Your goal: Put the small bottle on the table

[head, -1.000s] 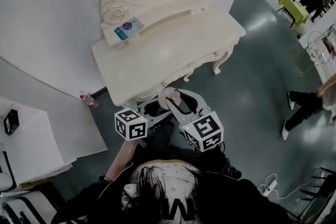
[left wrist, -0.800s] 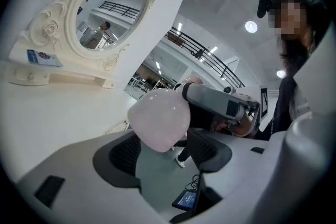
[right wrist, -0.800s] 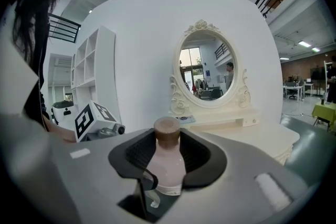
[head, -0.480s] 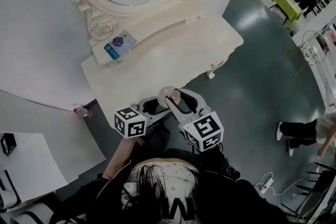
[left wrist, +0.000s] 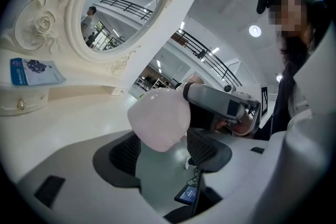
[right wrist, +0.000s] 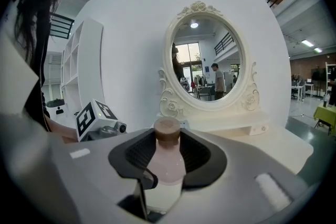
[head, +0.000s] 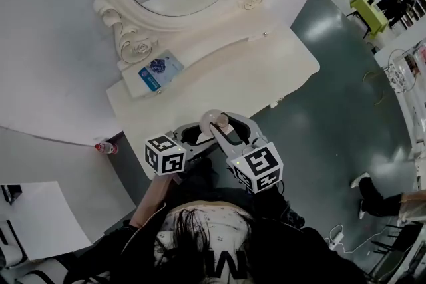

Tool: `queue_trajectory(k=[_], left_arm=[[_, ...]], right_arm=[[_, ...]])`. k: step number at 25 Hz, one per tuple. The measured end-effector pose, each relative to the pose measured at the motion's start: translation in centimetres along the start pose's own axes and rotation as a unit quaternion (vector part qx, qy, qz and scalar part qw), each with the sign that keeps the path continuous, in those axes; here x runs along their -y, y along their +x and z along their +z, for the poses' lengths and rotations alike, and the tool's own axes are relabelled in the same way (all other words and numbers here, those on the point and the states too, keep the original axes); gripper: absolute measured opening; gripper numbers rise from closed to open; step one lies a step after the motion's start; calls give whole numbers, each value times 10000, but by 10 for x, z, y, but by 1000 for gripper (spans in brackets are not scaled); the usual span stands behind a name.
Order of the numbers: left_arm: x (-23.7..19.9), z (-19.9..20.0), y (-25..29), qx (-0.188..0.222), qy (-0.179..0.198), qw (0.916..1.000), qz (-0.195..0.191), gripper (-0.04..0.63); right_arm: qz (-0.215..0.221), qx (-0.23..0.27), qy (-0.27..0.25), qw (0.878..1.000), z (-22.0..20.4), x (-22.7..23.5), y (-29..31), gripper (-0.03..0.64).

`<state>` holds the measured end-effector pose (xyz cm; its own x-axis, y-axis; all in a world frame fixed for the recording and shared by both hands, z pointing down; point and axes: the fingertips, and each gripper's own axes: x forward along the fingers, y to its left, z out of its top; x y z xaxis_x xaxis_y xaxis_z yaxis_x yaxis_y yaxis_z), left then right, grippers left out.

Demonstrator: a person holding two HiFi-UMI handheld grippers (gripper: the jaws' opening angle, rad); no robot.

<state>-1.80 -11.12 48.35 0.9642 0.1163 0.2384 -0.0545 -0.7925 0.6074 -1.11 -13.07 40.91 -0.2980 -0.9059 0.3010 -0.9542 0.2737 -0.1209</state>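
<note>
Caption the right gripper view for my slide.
Right gripper grips the small bottle upright before a white mirrored dressing table.

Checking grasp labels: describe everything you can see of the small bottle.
The small bottle has a pale pinkish-white, smooth, plastic-looking body with rounded shoulders and a brown round cap. It stands upright, off the table, and the head view places it near the table's front edge. The right gripper clamps its body between the ribbed dark pads, cap above them. Its rounded base shows in front of the open left gripper, which does not press it.
</note>
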Motion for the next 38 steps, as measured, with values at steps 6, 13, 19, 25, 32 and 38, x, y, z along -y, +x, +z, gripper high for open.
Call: queue_trajectory(k=[6, 13, 19, 25, 32, 38], left_arm=[[-26, 8, -12, 25, -55, 9998, 175, 264], [-39, 13, -17, 119, -196, 9994, 270, 264], [-50, 14, -19, 235, -331, 9982, 434, 264], [-64, 21, -17, 488, -498, 9947, 758, 264], [-84, 36, 1, 785, -712, 9872, 1195, 264], [-99, 64, 33, 1070, -822, 9805, 1428, 264]], right_arm=[[166, -131, -86, 9997, 2, -4, 29, 150], [297, -244, -96, 9992, 4, -3, 46, 150], [500, -389, -174, 9978, 3, -4, 59, 150], [920, -456, -224, 9945, 4, 4, 75, 150], [1477, -566, -387, 9867, 7, 28, 92, 150], [1810, -582, -446, 9807, 20, 69, 103, 150]])
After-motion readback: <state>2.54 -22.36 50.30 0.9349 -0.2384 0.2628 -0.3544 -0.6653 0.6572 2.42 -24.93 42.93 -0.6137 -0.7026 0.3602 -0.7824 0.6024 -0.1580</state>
